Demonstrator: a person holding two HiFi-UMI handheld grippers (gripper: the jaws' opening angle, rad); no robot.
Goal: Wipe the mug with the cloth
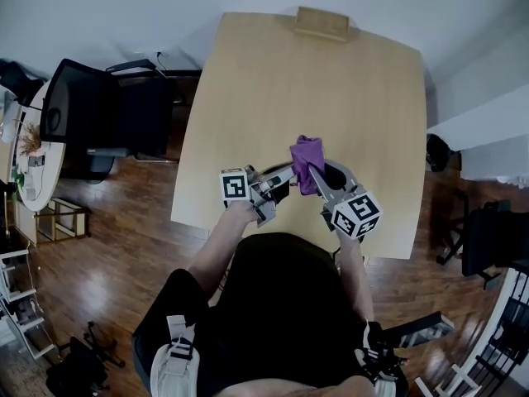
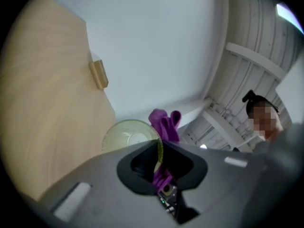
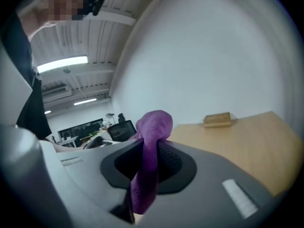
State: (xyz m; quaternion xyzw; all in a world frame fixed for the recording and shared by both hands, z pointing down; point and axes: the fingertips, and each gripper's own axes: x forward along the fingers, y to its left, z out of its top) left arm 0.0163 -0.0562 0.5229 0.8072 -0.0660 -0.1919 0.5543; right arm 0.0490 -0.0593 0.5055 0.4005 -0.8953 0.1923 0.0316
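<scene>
The pale wooden surface (image 1: 248,81) spreads out below me, with a small wooden block (image 1: 322,23) at its twelve o'clock edge and a black chair (image 1: 107,110) off at ten. My left hand-held gripper (image 2: 159,152) pinches the wall of the clear greenish mug (image 2: 126,134), jaws nearly together, over the near edge. My right hand-held gripper (image 3: 147,160) clamps the purple cloth (image 3: 153,127) (bunched up above the jaws), just beside the mug at its two o'clock.

The left tongs (image 2: 159,161) pinch the rim of a pale green mug (image 2: 127,136). A purple cloth (image 2: 165,123) shows just beside it.
</scene>
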